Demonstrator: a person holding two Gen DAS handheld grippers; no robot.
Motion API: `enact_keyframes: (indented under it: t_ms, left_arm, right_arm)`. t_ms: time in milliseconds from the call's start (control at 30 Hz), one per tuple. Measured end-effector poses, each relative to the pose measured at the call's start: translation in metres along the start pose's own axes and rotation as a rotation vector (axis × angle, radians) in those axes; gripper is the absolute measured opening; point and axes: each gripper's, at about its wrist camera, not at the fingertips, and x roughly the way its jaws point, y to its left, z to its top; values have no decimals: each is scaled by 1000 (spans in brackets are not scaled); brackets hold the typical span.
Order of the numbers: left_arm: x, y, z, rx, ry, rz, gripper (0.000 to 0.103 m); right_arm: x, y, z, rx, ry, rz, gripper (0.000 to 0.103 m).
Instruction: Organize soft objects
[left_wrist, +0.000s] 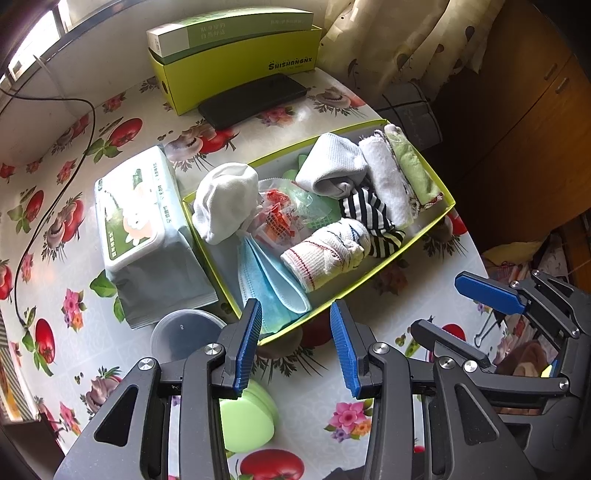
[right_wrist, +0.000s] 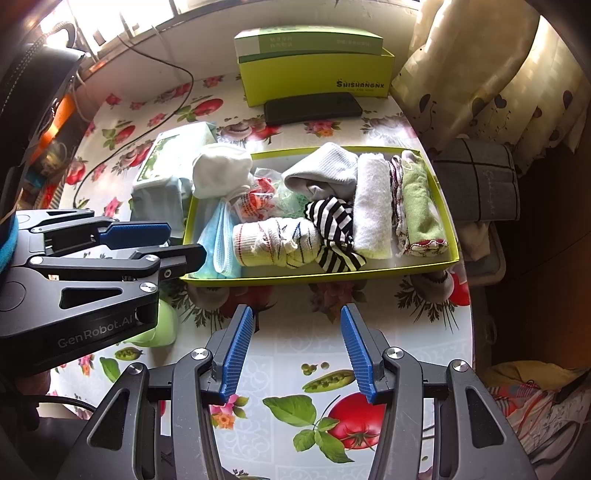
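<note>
The left gripper (left_wrist: 295, 314) hangs over the near corner of the lime-green shallow box (right_wrist: 321, 276), its blue pads spread with nothing between them; the right gripper (right_wrist: 297, 317) hovers over bare floral tabletop (right_wrist: 424, 343) just before the box's near wall, also spread and empty.

Inside the box lie the soft things: one white bundled sock (right_wrist: 221, 166) at the far left corner, one blue face mask (right_wrist: 218, 240) at the near left, one red-striped white sock roll (right_wrist: 273, 242), one black-and-white striped sock (right_wrist: 332, 232), one grey sock (right_wrist: 325, 173), one white rolled towel (right_wrist: 371, 206) and one green rolled cloth (right_wrist: 421, 206) against the right wall — plus a couple of small plastic packets (right_wrist: 258, 199) in the middle.

Outside it: one wet-wipes pack (left_wrist: 147, 229) just beside the left wall, one black phone (right_wrist: 312, 107), two stacked green boxes (right_wrist: 314, 74), one lidded plastic tub (left_wrist: 184, 332) and one pale green round case (left_wrist: 247, 417). The tabletop's right edge runs close to the box; open room lies in front, beneath the right gripper.
</note>
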Motion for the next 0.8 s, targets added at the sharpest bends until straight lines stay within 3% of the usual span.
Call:
enact_keyframes:
  t_ms: [800]
  left_arm:
    - [4,-1,1,22,9,6,40]
  right_arm:
    - [3,0,-2,-1,-1,8,50]
